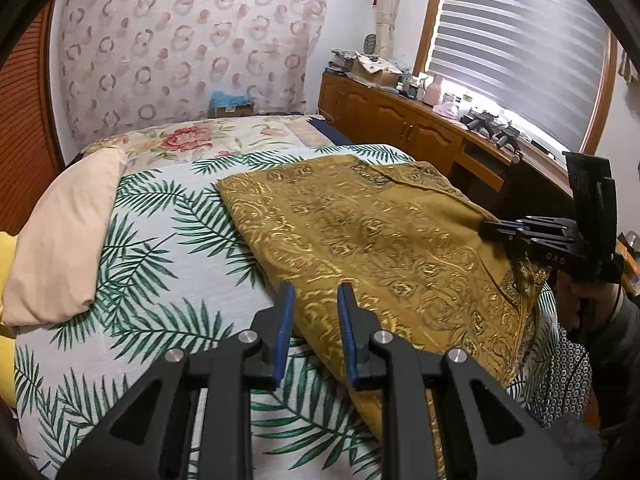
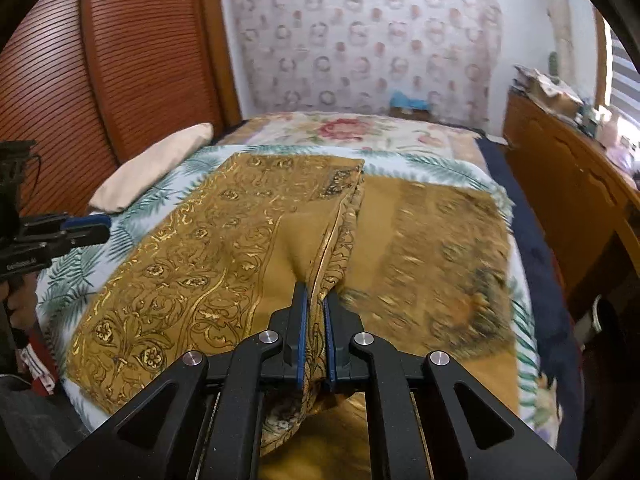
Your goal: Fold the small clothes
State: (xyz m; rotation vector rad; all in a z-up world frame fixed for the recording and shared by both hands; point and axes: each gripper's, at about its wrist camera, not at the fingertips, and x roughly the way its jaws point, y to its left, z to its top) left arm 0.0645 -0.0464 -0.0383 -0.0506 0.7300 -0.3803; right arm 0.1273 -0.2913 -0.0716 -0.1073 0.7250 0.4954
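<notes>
On the palm-leaf printed bedcover (image 1: 168,240) lies the mustard-gold cloth with shiny scroll pattern (image 1: 380,240), and its long axis runs from your side toward the flowered quilt (image 1: 208,136) at 12 o'clock. In the right wrist view your right gripper (image 2: 314,300) is closed tight on a gathered edge of this cloth; the fabric is pinched between the blue pads and rises in a ridge toward 12 o'clock. The flat patterned part lies at 9 to 10 o'clock from these jaws, so I judge the fold must travel that way, across the short side.

Your left gripper (image 1: 316,292) holds nothing. Its jaws stand a little apart, with the near left border of the cloth only just under the right pad. Seen from the left wrist, the right gripper (image 1: 486,230) sits at 3 o'clock on the far right border. The right hand is the nearer one to the edge which moves.

Of writing, small white letters on the right gripper's body read perhaps "OAS"; the white print on the left gripper's body (image 2: 24,262) is too small to read.
</notes>
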